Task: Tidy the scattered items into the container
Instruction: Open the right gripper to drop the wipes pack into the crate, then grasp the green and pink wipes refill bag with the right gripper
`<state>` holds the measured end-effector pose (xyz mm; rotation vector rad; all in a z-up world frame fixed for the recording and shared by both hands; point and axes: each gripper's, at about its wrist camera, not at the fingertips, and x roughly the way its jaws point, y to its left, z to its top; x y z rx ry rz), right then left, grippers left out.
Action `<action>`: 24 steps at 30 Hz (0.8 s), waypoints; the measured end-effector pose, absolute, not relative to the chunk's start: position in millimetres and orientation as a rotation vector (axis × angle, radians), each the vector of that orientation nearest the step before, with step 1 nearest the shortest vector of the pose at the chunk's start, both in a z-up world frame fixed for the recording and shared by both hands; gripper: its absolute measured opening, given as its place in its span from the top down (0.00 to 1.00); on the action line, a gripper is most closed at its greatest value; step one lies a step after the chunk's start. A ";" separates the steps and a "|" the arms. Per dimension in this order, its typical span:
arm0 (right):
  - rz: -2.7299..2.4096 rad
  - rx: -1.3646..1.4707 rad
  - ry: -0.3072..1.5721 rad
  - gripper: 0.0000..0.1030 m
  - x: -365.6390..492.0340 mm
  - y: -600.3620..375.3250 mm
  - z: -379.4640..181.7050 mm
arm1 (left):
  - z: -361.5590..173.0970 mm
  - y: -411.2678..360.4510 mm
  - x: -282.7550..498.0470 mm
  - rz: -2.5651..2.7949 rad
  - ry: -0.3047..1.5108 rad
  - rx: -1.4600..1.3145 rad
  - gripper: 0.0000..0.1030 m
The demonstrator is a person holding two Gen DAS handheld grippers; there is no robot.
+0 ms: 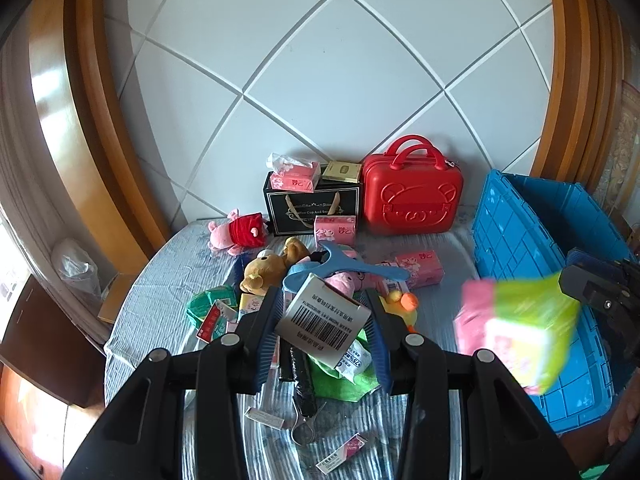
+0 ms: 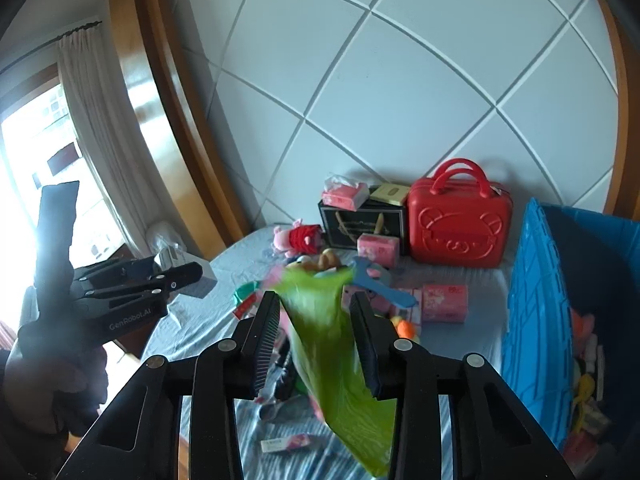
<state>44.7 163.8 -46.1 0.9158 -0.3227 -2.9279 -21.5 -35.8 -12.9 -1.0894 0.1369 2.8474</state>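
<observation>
The blue crate [image 1: 520,232] stood to the right of both grippers, a few items lying inside it; the left gripper [image 1: 326,320] pinched a grey box with a barcode [image 1: 322,318] between its blue pads, above the scattered clutter on the striped bedsheet [image 1: 168,276]; the right gripper [image 2: 316,332] had a blurred green and pink packet [image 2: 324,340] hanging between its fingers, though whether the pads pressed on it could not be told; beyond both lay plush toys and pink tissue packs [image 1: 420,266], then a red bear case [image 1: 412,196].
</observation>
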 end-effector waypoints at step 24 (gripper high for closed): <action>-2.636 1.542 -0.282 0.05 1.1 172.1 -271.9 | -66.1 -47.4 -32.0 2.791 0.120 -1.257 0.61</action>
